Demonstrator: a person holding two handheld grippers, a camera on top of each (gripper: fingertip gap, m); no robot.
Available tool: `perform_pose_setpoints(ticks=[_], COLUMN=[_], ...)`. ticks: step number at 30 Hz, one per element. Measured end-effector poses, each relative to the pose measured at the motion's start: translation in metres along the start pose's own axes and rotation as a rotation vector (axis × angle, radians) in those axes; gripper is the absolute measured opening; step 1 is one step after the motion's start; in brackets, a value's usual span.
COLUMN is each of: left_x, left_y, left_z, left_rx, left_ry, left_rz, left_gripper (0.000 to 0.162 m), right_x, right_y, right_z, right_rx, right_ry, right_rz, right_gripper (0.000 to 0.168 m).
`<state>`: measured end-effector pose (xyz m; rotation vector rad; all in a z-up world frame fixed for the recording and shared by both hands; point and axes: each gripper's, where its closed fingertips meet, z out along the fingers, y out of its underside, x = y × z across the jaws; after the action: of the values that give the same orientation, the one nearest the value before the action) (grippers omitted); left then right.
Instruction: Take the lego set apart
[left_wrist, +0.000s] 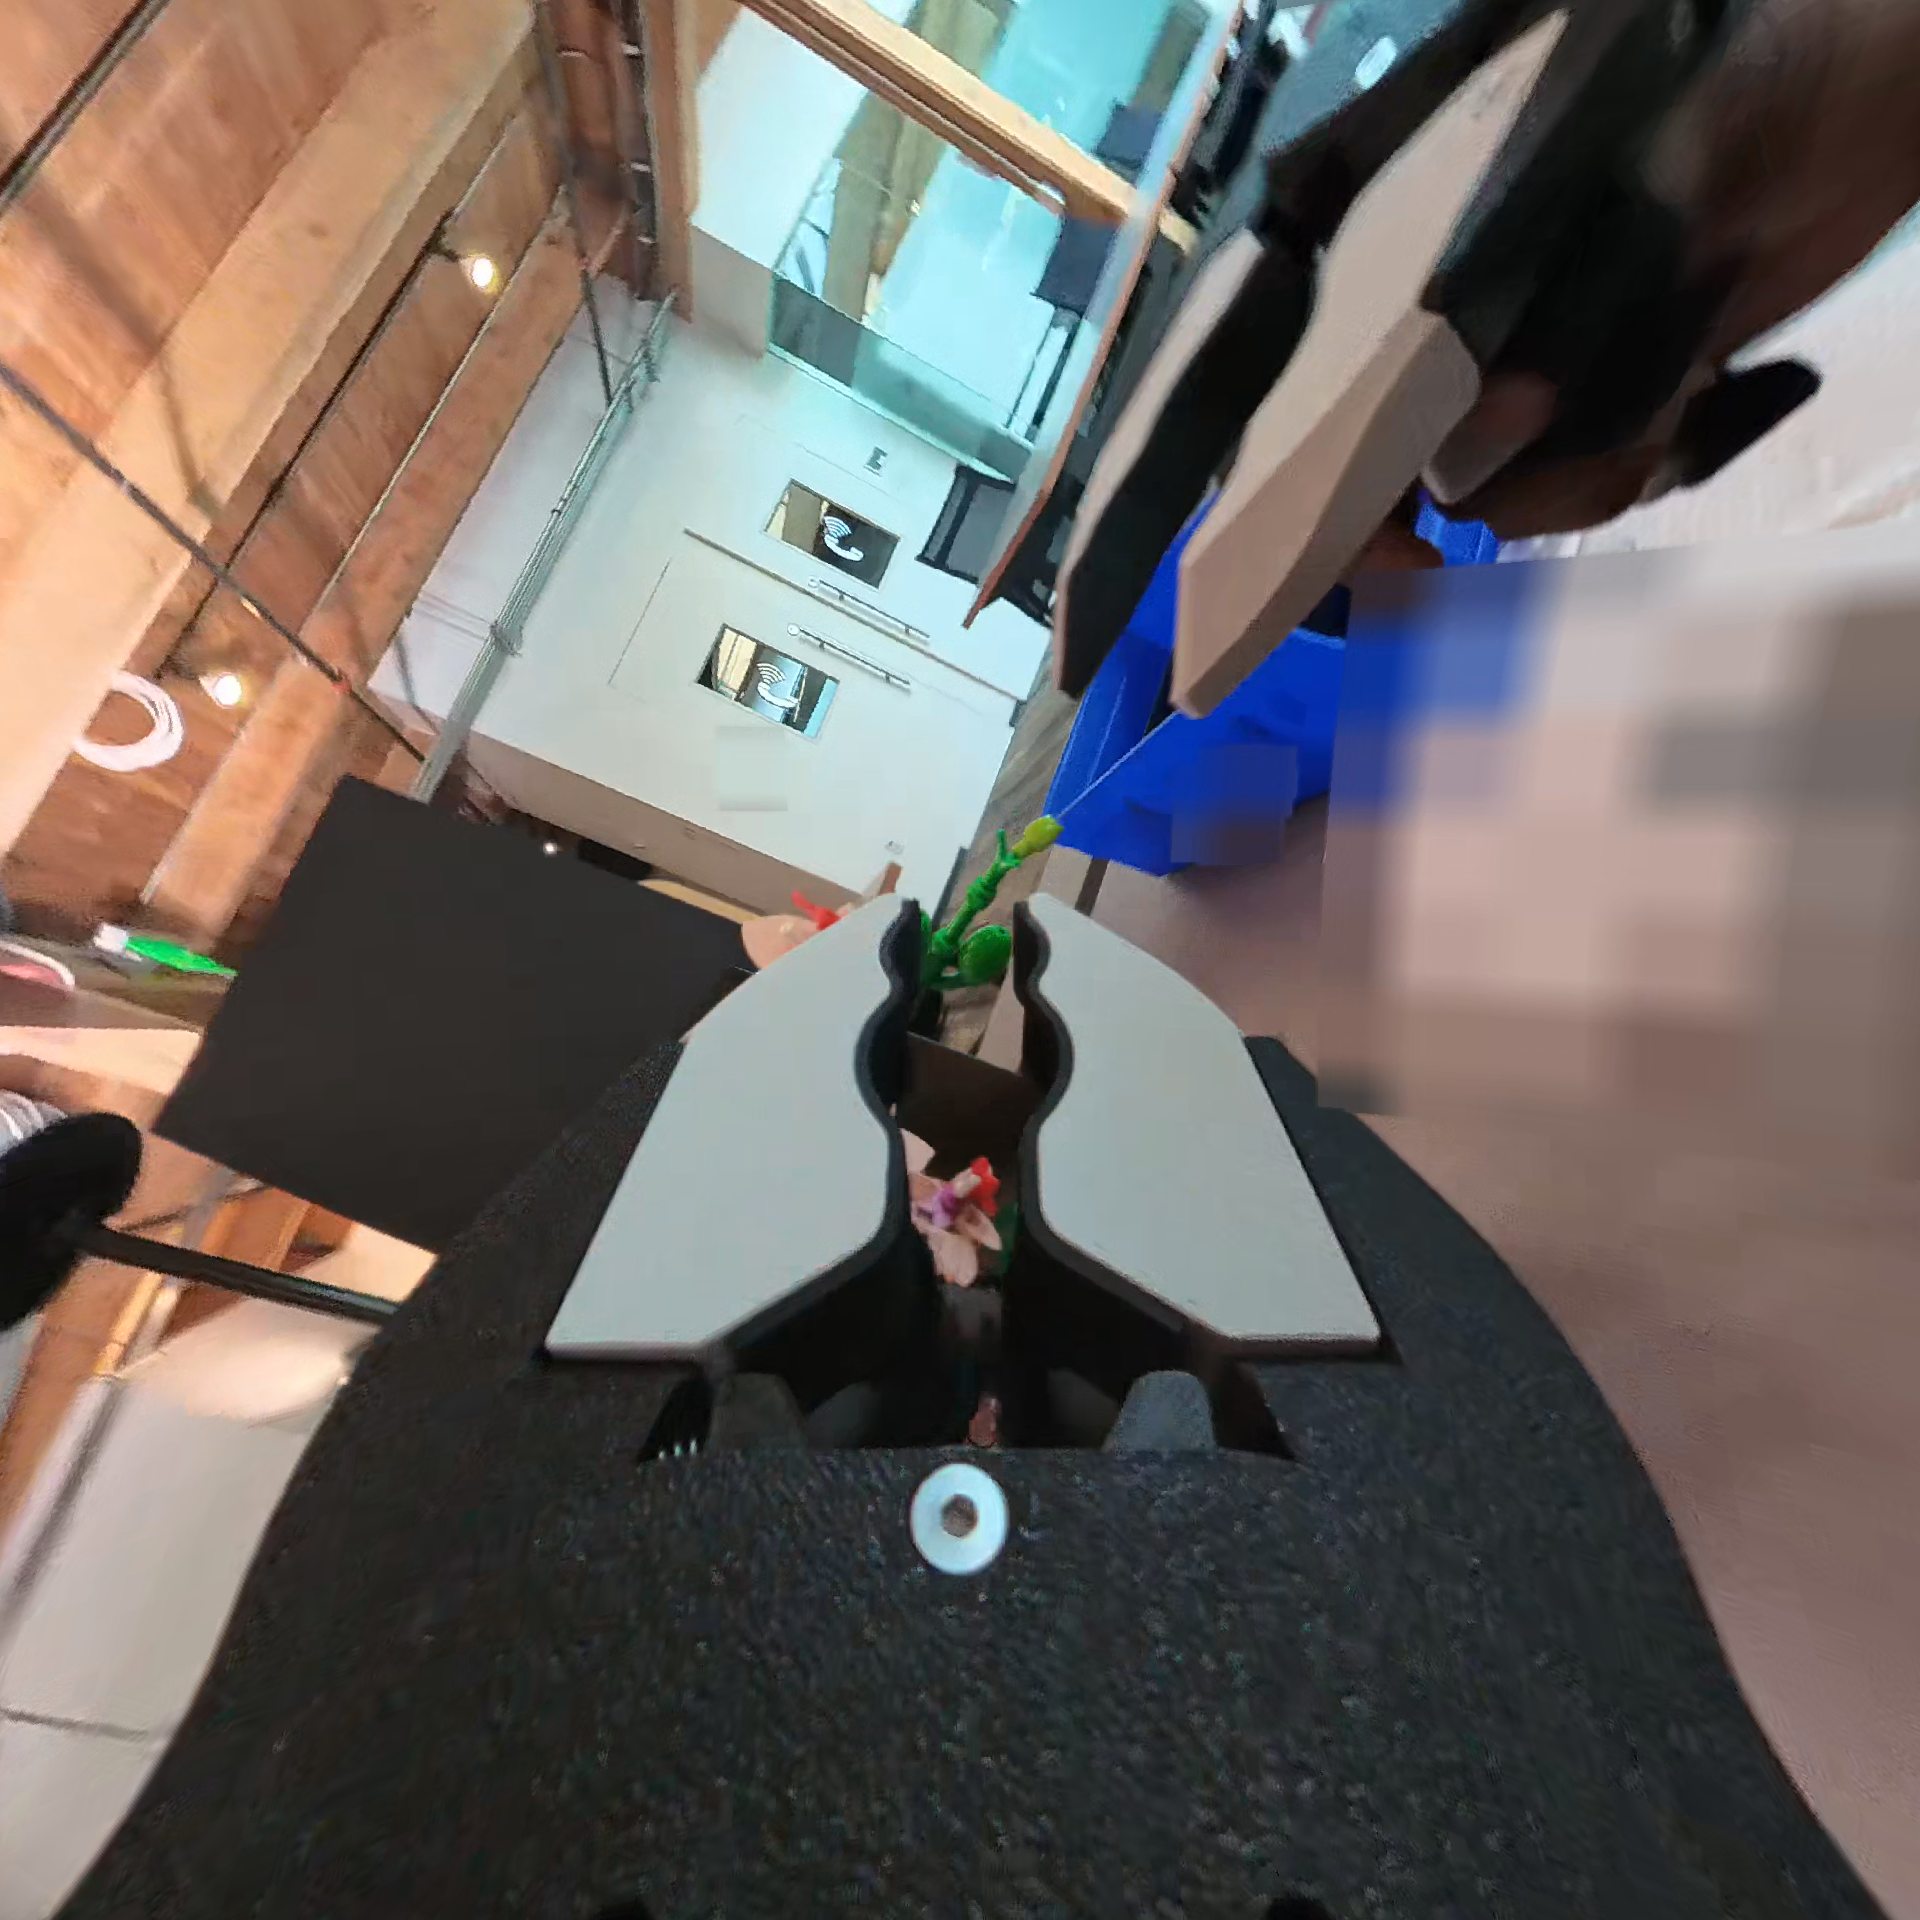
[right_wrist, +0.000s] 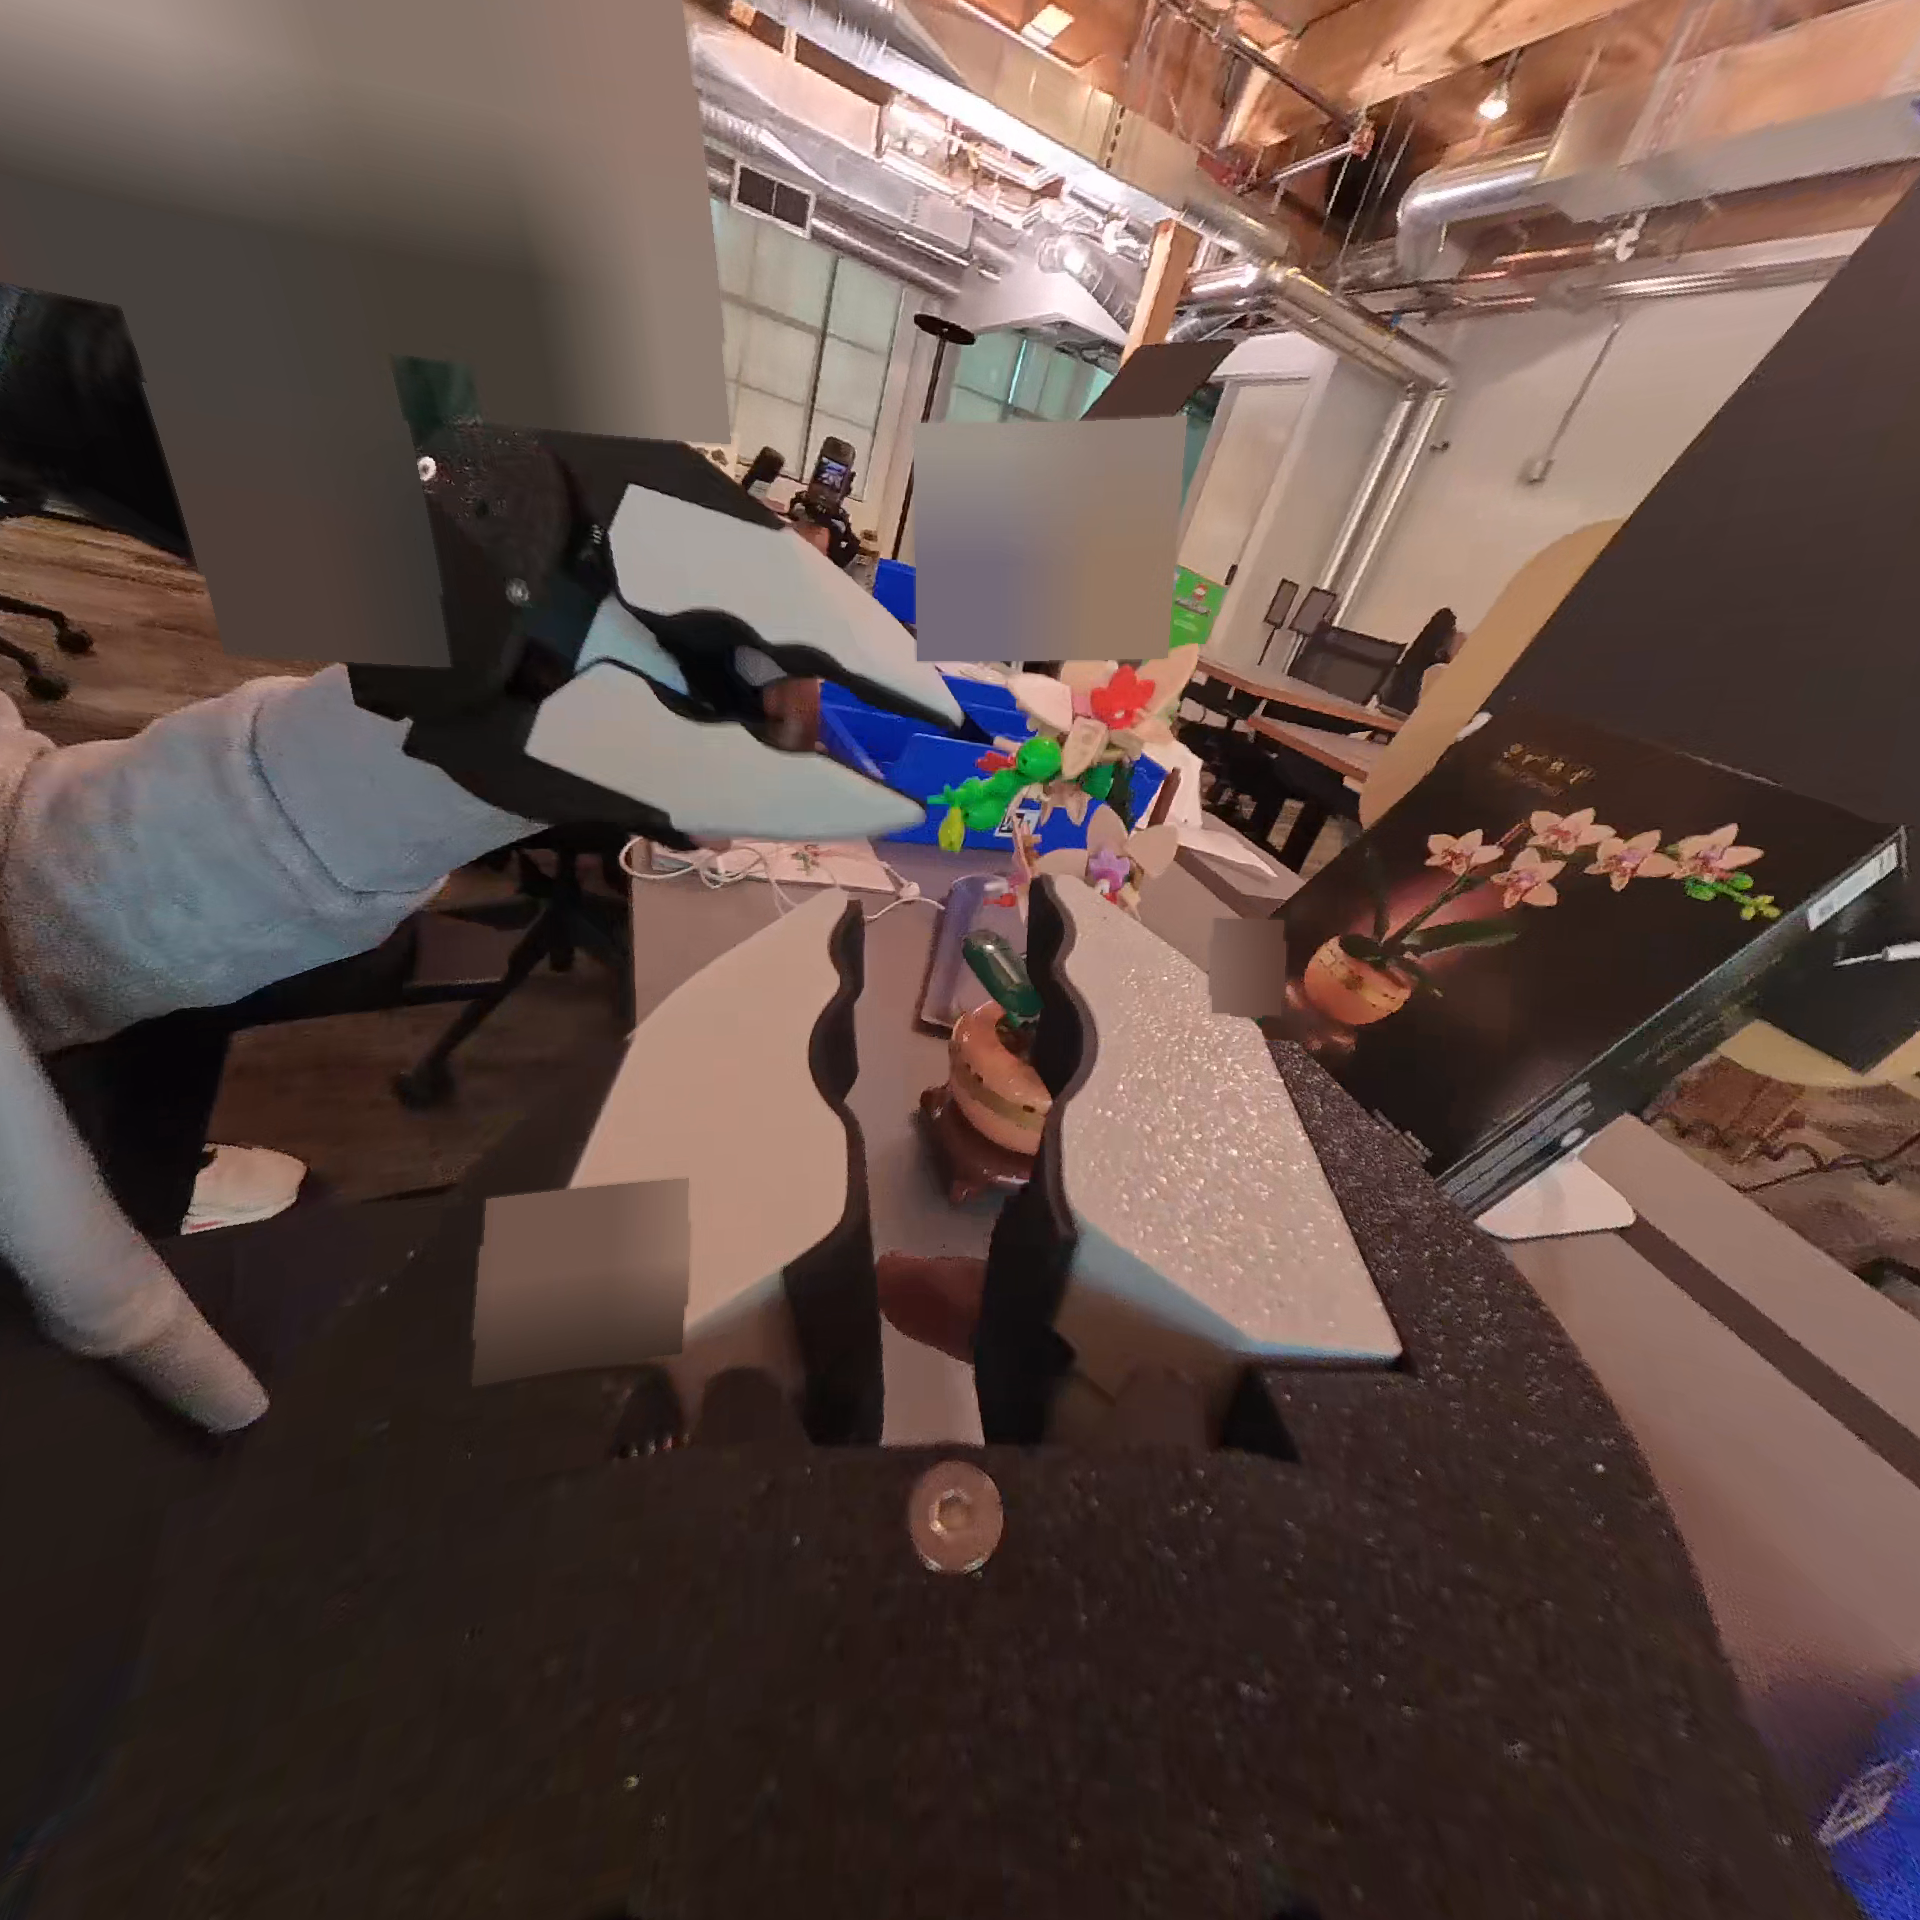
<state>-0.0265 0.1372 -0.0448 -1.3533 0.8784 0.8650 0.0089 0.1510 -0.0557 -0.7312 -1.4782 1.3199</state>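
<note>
On the grey counter (right_wrist: 727, 925) stands the lego orchid (right_wrist: 1081, 748), its striped tan pot (right_wrist: 992, 1081) on a brown base and its pale flowers and green bud stem (right_wrist: 987, 795) rising above. Around that pot the right gripper (right_wrist: 951, 971) has its jaws narrowly parted, one on each side; whether they touch it cannot be told. Left of the flowers, the left gripper (right_wrist: 930, 764) comes in level with the bud stem, jaws slightly apart, tips just beside the green buds; contact is unclear. From its own view, the left gripper (left_wrist: 961, 945) frames the stem between its tips, blurred. Right of the orchid leans the dark product box (right_wrist: 1621, 935); blue bins (right_wrist: 914, 743) sit behind, partly hidden.
</note>
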Motion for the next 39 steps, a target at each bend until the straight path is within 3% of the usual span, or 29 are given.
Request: perform_pose_setpoints(ticks=[7,19,25,29,35,39], left_x=[0.002,0.004,0.003,0.001,-0.012,-0.008], left_y=[0.004,-0.002,-0.001,-0.002,0.005,0.002], left_z=[0.013,0.016,0.017,0.018,0.018,0.016], left_rx=[0.006,0.053,0.051,0.039,0.002,0.020], left_ry=[0.046,0.032,0.030,0.035,-0.003,0.021], left_rz=[0.134,0.274,0.263,0.202,0.151,0.143], left_gripper=[0.017,0.005,0.005,0.005,0.004,0.004], right_x=[0.003,0.001,0.001,0.003,0.000,0.002], right_y=[-0.001,-0.002,-0.001,-0.004,-0.006,-0.006], right_z=[0.017,0.032,0.033,0.033,0.028,0.019], right_rx=[-0.002,-0.010,-0.018,-0.007,0.090,0.097], right_ry=[-0.012,-0.028,0.004,0.125,0.217,0.236], right_rz=[0.007,-0.035,-0.050,-0.065,0.168,0.141], right_gripper=[0.022,0.008,0.003,0.003,0.003,0.003])
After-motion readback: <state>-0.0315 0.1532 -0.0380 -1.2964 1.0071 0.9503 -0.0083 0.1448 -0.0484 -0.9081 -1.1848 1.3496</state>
